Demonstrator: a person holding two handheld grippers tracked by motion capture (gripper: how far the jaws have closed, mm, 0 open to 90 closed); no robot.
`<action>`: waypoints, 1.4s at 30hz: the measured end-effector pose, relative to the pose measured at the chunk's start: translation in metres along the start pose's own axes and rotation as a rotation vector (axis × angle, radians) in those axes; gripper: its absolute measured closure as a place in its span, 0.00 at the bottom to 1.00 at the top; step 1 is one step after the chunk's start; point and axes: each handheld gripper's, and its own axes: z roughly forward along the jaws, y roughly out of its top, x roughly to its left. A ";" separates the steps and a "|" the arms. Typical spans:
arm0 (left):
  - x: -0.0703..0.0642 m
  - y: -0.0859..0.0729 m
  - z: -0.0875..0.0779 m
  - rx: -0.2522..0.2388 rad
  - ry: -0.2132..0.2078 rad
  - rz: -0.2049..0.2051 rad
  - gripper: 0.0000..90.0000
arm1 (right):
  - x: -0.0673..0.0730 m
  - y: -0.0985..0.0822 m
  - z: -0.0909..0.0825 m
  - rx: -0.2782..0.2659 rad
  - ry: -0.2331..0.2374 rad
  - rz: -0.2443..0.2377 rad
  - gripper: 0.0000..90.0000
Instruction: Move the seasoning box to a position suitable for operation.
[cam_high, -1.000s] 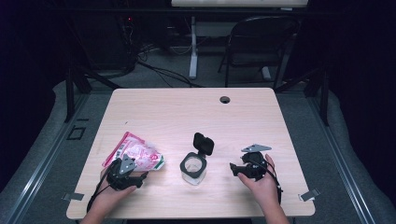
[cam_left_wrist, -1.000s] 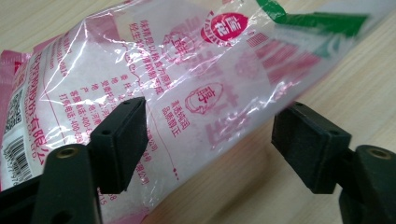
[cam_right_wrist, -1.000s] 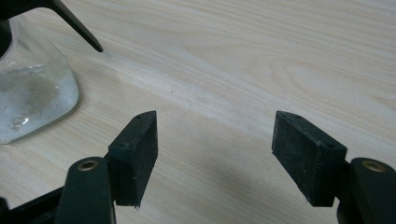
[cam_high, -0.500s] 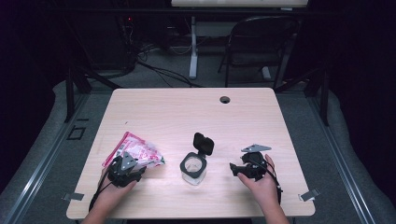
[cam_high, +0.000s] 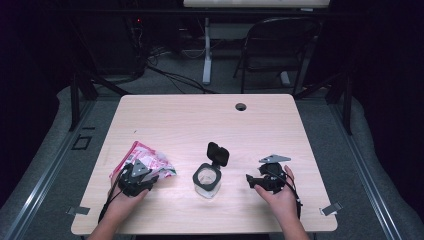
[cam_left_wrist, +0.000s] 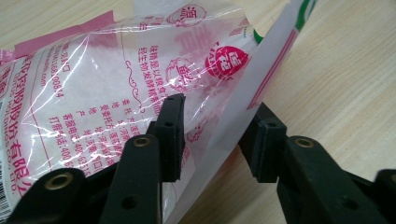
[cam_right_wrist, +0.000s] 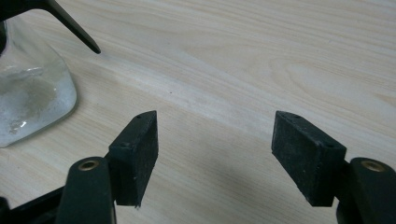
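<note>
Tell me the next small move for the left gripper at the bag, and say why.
Probably finish closing the left gripper on the bag. Its jaws have just been closing, and a fold of the bag's edge stands between them, with a gap left at one pad. The open jar waits beside it; the right gripper rests open.

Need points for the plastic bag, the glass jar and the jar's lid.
plastic bag (cam_left_wrist: 93, 88): left gripper view, on its clear printed face.
glass jar (cam_high: 206, 181): high view, on its open mouth.
lid (cam_high: 218, 154): high view, on the middle of the flipped-up black flap.
</note>
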 end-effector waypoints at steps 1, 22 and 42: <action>0.000 0.000 0.000 0.001 0.000 0.000 0.72 | 0.000 0.000 0.000 -0.002 0.005 0.003 0.36; 0.006 0.006 -0.004 0.006 -0.027 -0.026 0.99 | 0.005 0.000 0.002 0.015 0.004 -0.065 0.37; 0.010 0.008 -0.009 0.023 -0.058 -0.094 0.99 | 0.005 -0.001 0.006 0.038 0.015 -0.056 0.36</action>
